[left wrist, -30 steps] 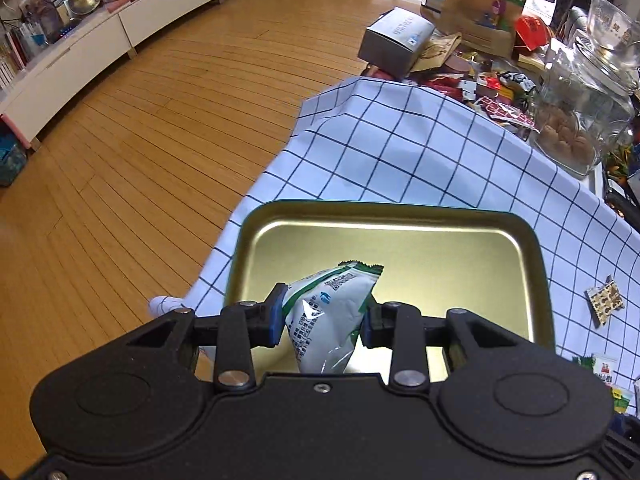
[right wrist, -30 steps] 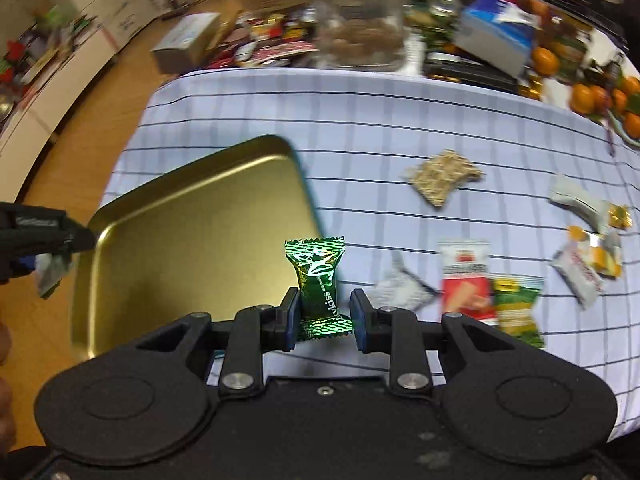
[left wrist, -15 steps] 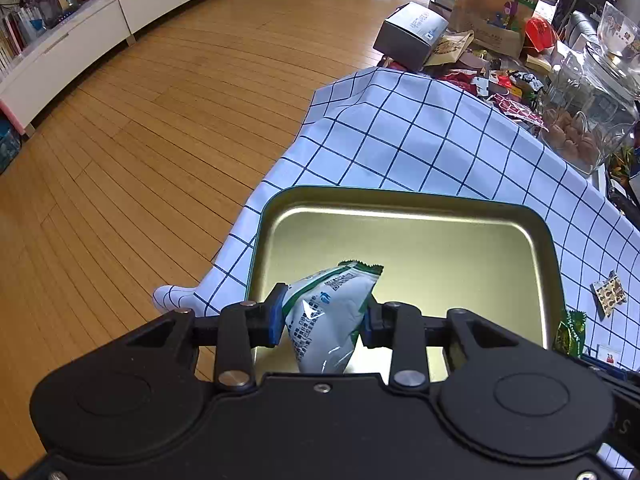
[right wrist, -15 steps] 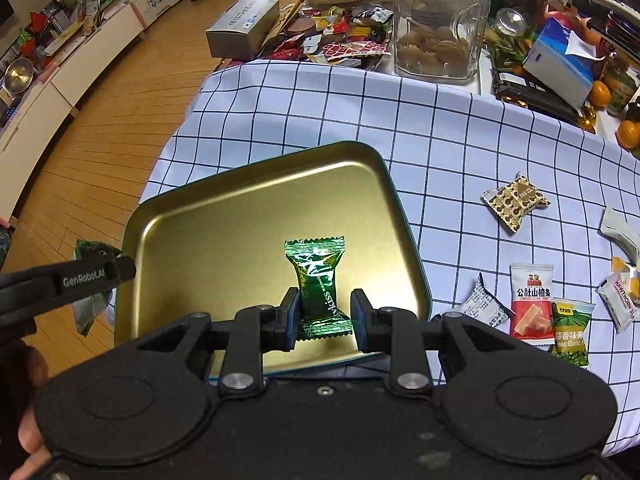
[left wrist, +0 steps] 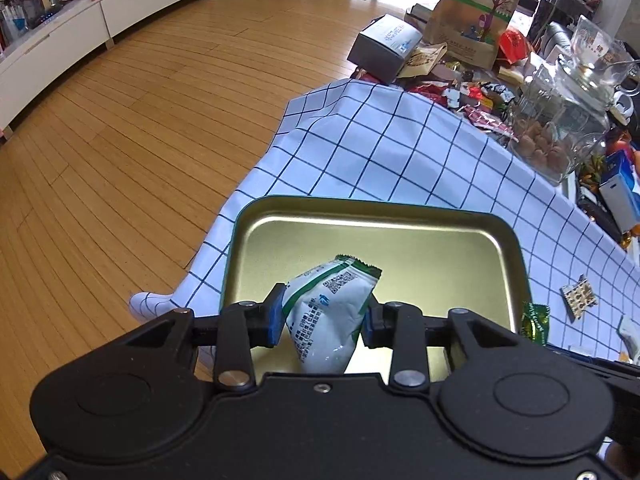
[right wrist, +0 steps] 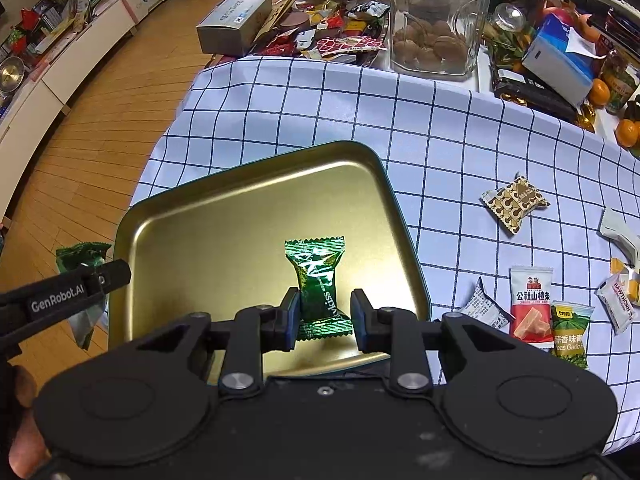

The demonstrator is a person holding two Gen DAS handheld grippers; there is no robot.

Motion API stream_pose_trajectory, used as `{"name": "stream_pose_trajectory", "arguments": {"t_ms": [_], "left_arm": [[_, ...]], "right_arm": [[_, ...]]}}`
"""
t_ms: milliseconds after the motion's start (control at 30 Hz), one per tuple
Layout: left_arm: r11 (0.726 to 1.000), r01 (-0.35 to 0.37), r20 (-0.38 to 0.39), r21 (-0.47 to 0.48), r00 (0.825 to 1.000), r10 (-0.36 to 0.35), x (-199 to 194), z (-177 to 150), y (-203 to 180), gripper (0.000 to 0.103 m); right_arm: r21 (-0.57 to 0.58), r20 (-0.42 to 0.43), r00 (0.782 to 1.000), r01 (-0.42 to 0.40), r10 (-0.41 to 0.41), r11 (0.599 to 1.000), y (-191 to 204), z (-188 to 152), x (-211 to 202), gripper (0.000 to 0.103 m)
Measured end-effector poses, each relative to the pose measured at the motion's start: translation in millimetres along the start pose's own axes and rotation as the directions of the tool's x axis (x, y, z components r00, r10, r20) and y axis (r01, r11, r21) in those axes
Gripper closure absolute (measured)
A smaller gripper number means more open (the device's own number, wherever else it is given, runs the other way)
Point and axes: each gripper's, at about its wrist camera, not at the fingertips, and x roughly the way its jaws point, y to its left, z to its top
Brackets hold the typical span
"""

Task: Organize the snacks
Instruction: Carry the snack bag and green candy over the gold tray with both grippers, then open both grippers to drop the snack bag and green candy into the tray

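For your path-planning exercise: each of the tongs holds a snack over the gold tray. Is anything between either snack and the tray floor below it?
Nothing visible. The right tongs hold the green candy and the left tongs the white packet over the gold tray, whose floor shows bare beneath both.

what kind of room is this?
Most likely a lived-in home living or dining room: wood floor, low white cabinets along the wall, and a checked tablecloth beside a nut jar and snack clutter.
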Motion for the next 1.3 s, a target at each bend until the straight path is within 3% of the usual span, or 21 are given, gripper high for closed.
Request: {"name": "stream_pose_trajectory", "arguments": {"t_ms": [100,200,300,367,600,767,1300], "left_arm": [[0.999,0.049,-0.02,-0.016,0.999,-0.049,3.1,1.9,2.6,0.055],[0.999,0.02,-0.042,-0.028,0.999,-0.021,9.6,2.9,1.5,0.055],[0.999,0.038,-0.063,-0.039,0.997,-0.04,11.2,1.7,2.7,0.055],[0.998,0.039,-0.057,-0.039,0.998,-0.041,9.2,0.6,2.7,0.055],[0.999,-0.052,-0.012,0.012,0.999,0.052,5.1,-1.5,-5.2,0.055],[0.998,-0.048,-0.002,0.027,0.999,0.048,3.3,-1.6,-7.3,0.055],[0.999,-0.032,0.013,-0.009,0.999,0.032,1.3,-1.0,-5.9,0.055]], "right_arm": [[0.001,0.001,1.0,0.002,-0.002,1.0,0.0,2.1,0.4,0.074],[0.006,-0.006,1.0,-0.001,0.001,1.0,-0.3,4.0,2.5,0.074],[0.013,-0.016,1.0,-0.004,0.004,1.0,-0.2,6.1,4.2,0.073],[0.014,-0.012,1.0,-0.006,0.006,1.0,0.3,6.8,3.8,0.073],[-0.008,-0.004,1.0,-0.004,0.004,1.0,4.7,9.8,2.9,0.073],[-0.028,0.004,1.0,0.003,-0.003,1.0,7.7,9.0,3.1,0.059],[-0.064,0.091,0.992,0.091,-0.085,0.994,5.1,-2.0,1.0,0.057]]}}
